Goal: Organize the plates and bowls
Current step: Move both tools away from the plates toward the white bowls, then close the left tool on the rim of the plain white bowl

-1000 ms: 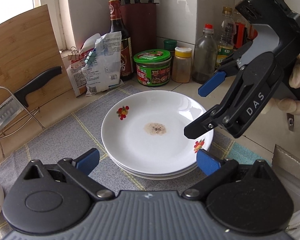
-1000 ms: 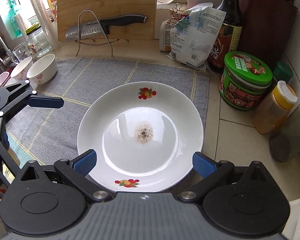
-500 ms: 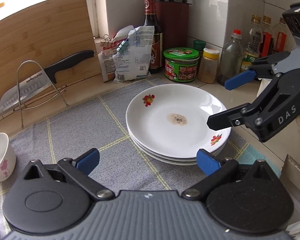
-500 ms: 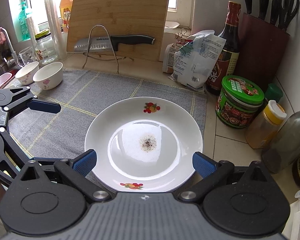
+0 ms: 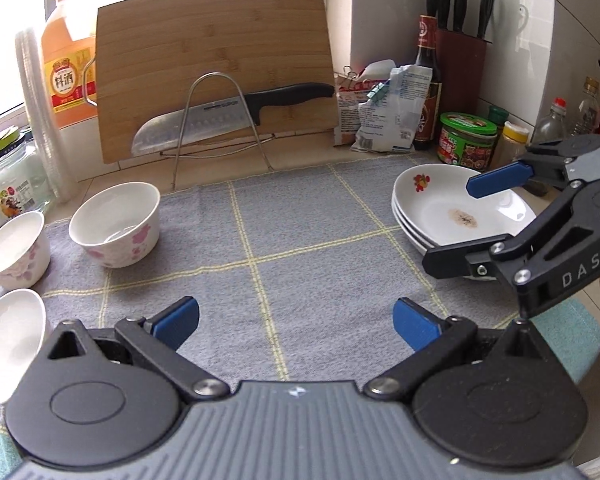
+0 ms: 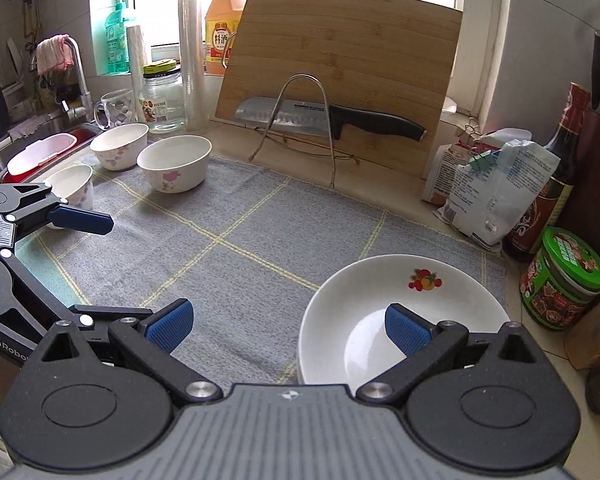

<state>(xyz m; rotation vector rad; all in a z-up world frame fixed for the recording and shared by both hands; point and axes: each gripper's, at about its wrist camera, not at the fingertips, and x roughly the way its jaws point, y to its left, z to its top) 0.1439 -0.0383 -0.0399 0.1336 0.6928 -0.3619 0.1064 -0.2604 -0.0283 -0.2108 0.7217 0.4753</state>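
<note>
Both grippers, left gripper [image 5: 296, 322] and right gripper [image 6: 289, 326], wide open, empty; plate stack [image 5: 428, 208] partly hidden.

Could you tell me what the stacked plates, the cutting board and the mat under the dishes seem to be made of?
Stacked plates: glazed white ceramic or porcelain by the look, glossy with window reflections and a printed fruit motif.
Cutting board: bamboo or wood, matte, with visible joined strips and grain.
Mat: grey woven or terry-like fabric, fuzzy and non-reflective, with yellow grid lines.
</note>
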